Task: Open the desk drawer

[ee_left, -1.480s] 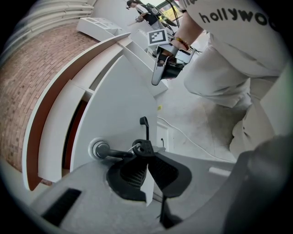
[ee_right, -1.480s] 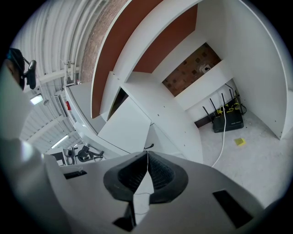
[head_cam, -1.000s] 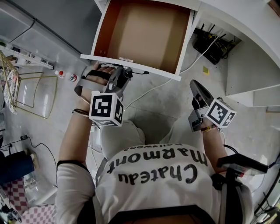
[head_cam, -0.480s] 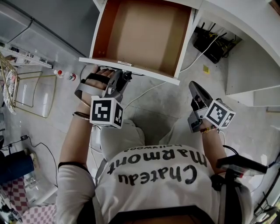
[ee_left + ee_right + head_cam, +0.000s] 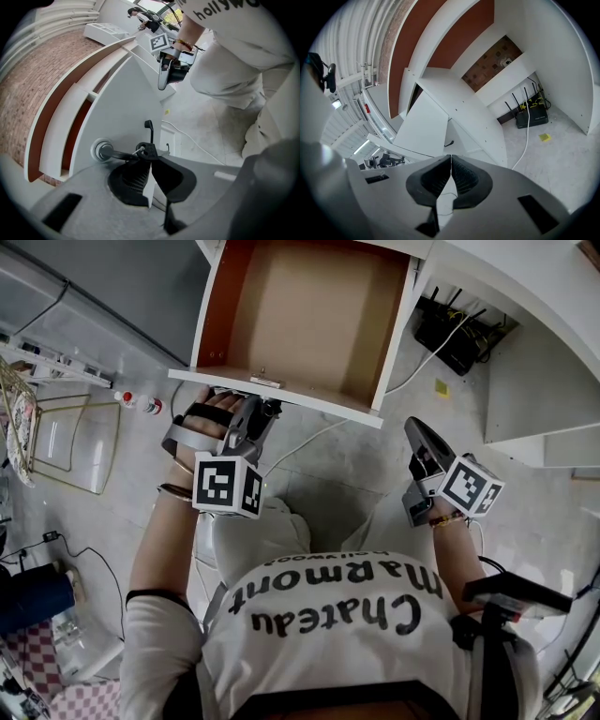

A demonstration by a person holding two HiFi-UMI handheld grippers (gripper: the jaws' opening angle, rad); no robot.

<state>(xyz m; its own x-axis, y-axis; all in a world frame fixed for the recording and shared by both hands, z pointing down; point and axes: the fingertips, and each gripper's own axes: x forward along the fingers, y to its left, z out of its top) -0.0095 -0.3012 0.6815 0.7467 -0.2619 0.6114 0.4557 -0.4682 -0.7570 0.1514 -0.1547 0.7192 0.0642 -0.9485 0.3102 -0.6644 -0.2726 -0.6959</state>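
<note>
We are drawing the drawer (image 5: 319,402) slightly further out than a second ago. Only the left gripper view is showing our left gripper (image 5: 149,153) pinching the black key (image 5: 123,155) in its lock (image 5: 101,151). The right gripper (image 5: 418,430) is hanging pressed together, empty.

Colours from my end. Drawer (image 5: 281,388): white outside, tan-brown bottom, red-brown inner side wall. Handle (image 5: 101,151): silver base, dark stem. Left gripper (image 5: 149,151) and right gripper (image 5: 450,158): grey bodies, black ribbed pads (image 5: 131,180). Left cube (image 5: 228,487) and right cube (image 5: 472,484): black squares on white. Shirt (image 5: 328,615): white, black lettering. Floor (image 5: 328,465): pale grey, mottled. Router (image 5: 450,338): black. Cable (image 5: 427,362): white. Note (image 5: 441,389): yellow. Wall (image 5: 28,93): red-brown brick pattern. Cloth (image 5: 37,652): I read a pink-and-white check.
</note>
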